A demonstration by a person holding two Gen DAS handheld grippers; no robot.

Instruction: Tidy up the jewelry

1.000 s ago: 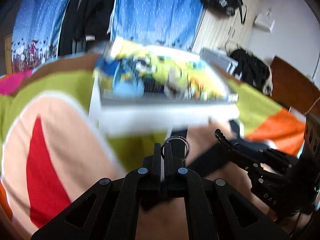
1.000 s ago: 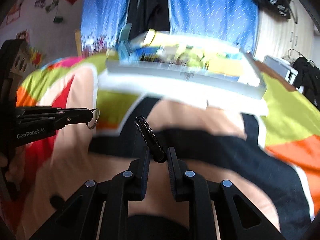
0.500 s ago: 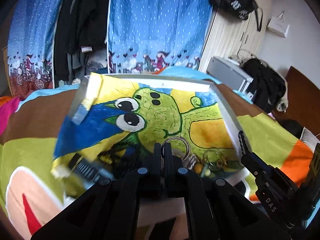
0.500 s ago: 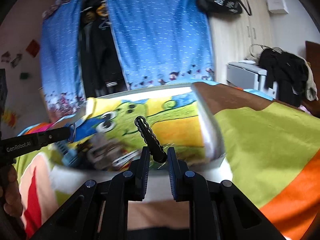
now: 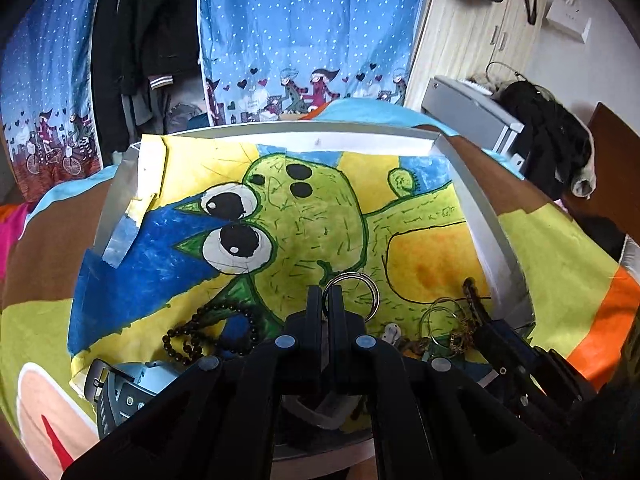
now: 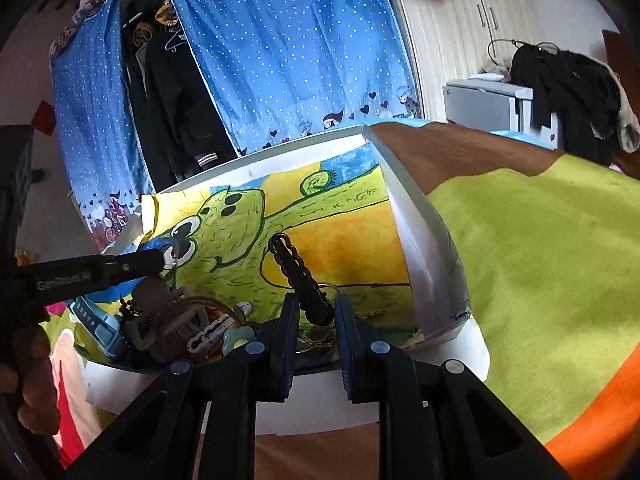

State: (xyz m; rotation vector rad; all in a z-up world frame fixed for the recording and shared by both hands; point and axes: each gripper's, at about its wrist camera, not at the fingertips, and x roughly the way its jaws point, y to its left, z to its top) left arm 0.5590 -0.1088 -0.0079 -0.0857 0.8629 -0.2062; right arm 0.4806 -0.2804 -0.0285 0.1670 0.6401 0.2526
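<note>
Steel ring (image 5: pixel 354 294), light, stiff and likely slippery, is pinched at its rim by the fully closed left gripper (image 5: pixel 325 300) above the tray (image 5: pixel 486 224). Right gripper (image 6: pixel 314 308) clamps a dark chain (image 6: pixel 298 270), probably limp, by 1 end. Inside the tray lie beads (image 5: pixel 208 332), clips (image 6: pixel 210 330) and a watch (image 5: pixel 120 392).

I'm in a bedroom at home. A bright bedspread (image 6: pixel 540 248) lies under my tray (image 5: pixel 484 216), with blue curtains (image 5: pixel 304 28), hanging clothes (image 5: pixel 148 28) and a wardrobe (image 5: pixel 472 32) behind.
</note>
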